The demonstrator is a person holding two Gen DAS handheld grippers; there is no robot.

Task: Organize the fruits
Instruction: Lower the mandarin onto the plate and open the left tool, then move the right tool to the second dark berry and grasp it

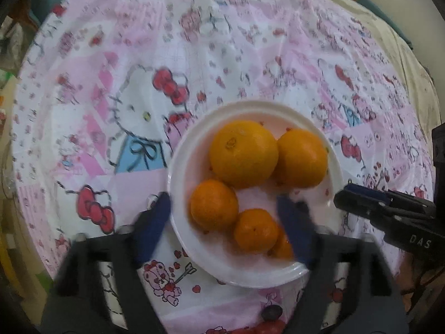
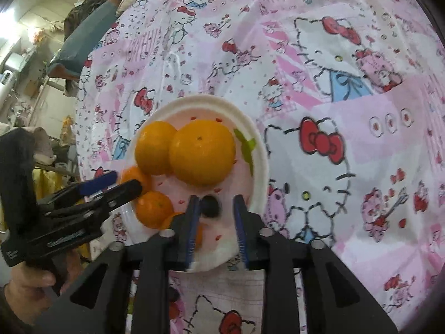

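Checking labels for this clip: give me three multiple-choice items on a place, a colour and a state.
1. Where do the oranges lie?
A. on the tablecloth
B. on the plate
C. in a tool

2. What colour is the plate's rim?
A. white
B. blue
C. black

3. How is the left tool?
A. shut on an orange
B. shut, empty
C. open

Key: B, the oranges all sit inside the plate; A, its rim is white; C, the left tool has its fingers spread wide over the plate.

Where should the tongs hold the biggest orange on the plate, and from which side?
Grip the biggest orange across its middle, coming from above: it is round, and another orange touches one side, so sideways entry on the plate looks blocked.
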